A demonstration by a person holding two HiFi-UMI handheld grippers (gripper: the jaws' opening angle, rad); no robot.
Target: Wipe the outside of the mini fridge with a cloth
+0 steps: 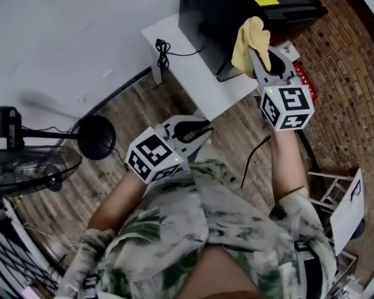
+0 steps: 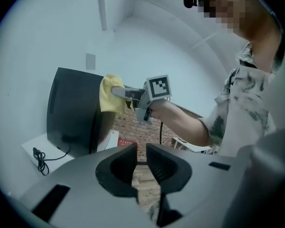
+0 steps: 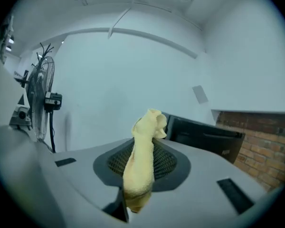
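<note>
Right gripper view: right gripper (image 3: 141,148) is clamped on the yellow cloth (image 3: 141,165). The cloth's long axis runs along the jaws, with the free end toward the black mini fridge (image 3: 204,136). Only the left gripper view shows the cloth (image 2: 111,95) against the fridge's (image 2: 71,113) upper edge, with 1 arm reaching in. Left gripper (image 2: 141,161): narrow gap between the jaws, nothing in it, held low and well apart from the fridge. Only the head view shows the fridge's top, with the fridge on the white worktop (image 1: 193,76). A fan (image 1: 25,167) stands at left.
</note>
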